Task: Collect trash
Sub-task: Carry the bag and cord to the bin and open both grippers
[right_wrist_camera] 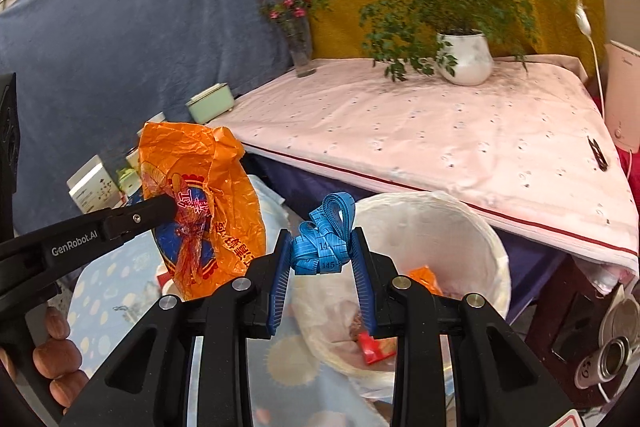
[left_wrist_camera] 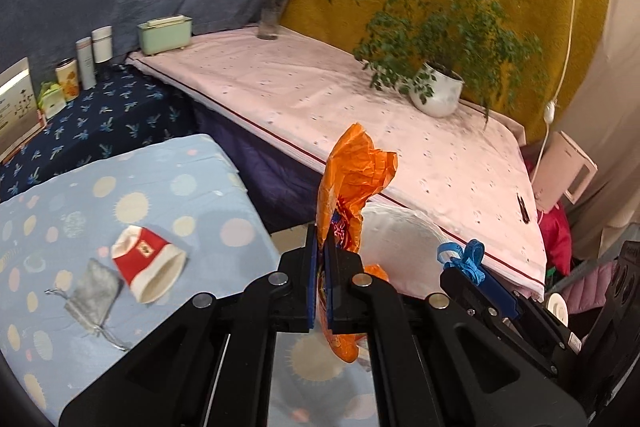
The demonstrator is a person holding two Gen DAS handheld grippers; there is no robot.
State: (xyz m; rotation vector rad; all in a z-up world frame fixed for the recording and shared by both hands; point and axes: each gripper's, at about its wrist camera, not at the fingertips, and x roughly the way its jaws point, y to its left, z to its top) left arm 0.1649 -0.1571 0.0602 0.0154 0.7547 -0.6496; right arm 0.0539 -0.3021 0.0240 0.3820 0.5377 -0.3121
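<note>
Left wrist view: the left tool is clamped on an orange plastic bag, which stands up from its fingers; a crushed red paper cup and a grey drawstring pouch lie near left on the dotted blue table. Right wrist view: the right tool grips a bundled blue tape measure above the near edge of a white-lined bin holding scraps, with the bag to its left.
</note>
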